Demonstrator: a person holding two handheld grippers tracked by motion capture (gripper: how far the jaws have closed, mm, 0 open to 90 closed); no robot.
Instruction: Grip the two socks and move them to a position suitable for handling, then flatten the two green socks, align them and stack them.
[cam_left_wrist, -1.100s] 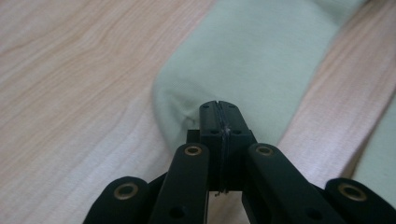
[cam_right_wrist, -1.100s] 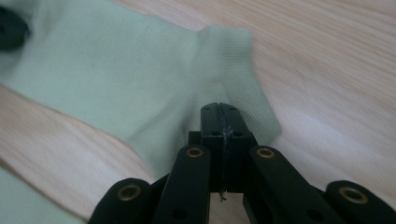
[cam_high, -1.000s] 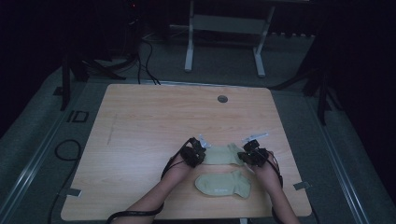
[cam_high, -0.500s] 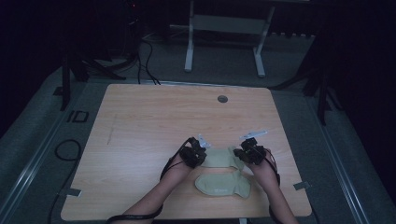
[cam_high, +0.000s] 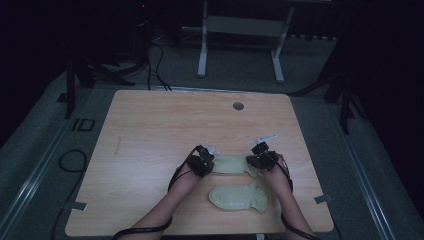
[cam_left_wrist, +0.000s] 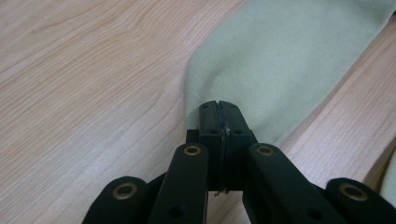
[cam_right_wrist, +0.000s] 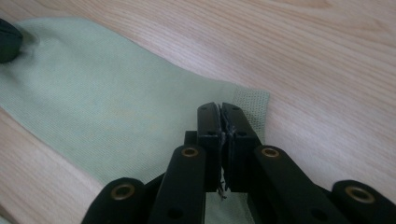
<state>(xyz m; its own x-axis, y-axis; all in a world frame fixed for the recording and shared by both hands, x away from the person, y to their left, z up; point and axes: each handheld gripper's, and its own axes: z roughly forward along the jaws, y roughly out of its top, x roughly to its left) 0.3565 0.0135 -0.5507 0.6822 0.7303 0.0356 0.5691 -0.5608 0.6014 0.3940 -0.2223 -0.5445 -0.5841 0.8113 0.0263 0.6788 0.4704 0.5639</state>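
Socks are the work in hand: two pale green ones on my wooden table (cam_high: 150, 135). The upper sock (cam_high: 231, 164) lies flat and stretched between my two claws, crosswise on the near half of the table. My left gripper (cam_high: 206, 162) sits at its 9 o'clock end, jaws pressed together on the cloth; in the left gripper view the fabric puckers right at my black jaw tips (cam_left_wrist: 218, 109), and the upper sock (cam_left_wrist: 285, 60) fans away toward 1 o'clock. My right gripper (cam_high: 256, 160) sits at the 3 o'clock end, jaws likewise pinched together on the cloth near the ribbed cuff (cam_right_wrist: 250, 100); in the right gripper view the upper sock (cam_right_wrist: 107, 102) runs off toward 10 o'clock, where a dark bit of my other claw (cam_right_wrist: 8, 39) touches its far end. The second sock (cam_high: 237, 196) lies loose on the table just toward 6 o'clock of the first, close to my right hand (cam_high: 274, 176), heel bend visible, untouched by either claw.
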